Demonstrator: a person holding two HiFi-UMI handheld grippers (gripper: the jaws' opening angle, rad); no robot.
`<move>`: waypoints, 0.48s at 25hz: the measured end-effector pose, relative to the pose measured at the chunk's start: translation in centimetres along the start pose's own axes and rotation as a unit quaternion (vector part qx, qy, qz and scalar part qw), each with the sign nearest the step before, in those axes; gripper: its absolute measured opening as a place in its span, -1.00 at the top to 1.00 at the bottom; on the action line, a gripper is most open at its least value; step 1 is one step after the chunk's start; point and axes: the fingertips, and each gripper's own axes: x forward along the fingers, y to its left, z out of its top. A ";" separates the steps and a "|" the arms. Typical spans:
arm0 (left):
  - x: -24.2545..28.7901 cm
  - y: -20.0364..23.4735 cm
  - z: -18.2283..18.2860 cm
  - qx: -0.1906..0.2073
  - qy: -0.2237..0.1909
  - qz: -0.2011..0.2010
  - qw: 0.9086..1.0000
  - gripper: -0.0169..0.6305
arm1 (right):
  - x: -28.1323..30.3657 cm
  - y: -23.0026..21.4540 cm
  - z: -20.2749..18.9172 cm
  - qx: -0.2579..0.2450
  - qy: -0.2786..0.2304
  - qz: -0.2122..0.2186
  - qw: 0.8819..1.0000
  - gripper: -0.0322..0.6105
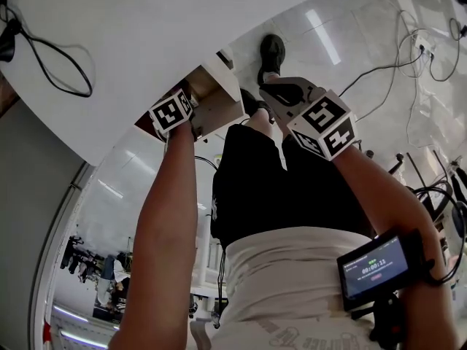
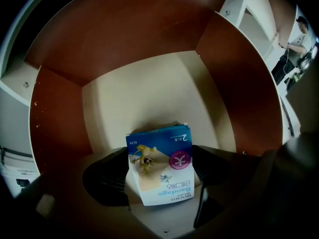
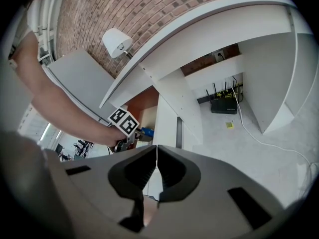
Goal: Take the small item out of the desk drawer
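Blue bandage box [image 2: 159, 153]: clamped upright in my left claw [image 2: 162, 171]
Drawer [image 2: 149, 91]: open, pale floor, brown walls
My right claw [image 3: 156, 166]: closed tight, holding nothing

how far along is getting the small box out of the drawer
Done: the drawer is open and the left gripper is shut on the bandage box. In hand: the box is inside the drawer. Left: lifting it clear. The right gripper is shut and empty.
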 end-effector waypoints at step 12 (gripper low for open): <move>-1.9 0.3 -0.4 -0.017 -0.026 -0.029 0.999 -0.24 | 0.6 1.7 -0.9 -0.026 0.019 0.015 0.999 0.88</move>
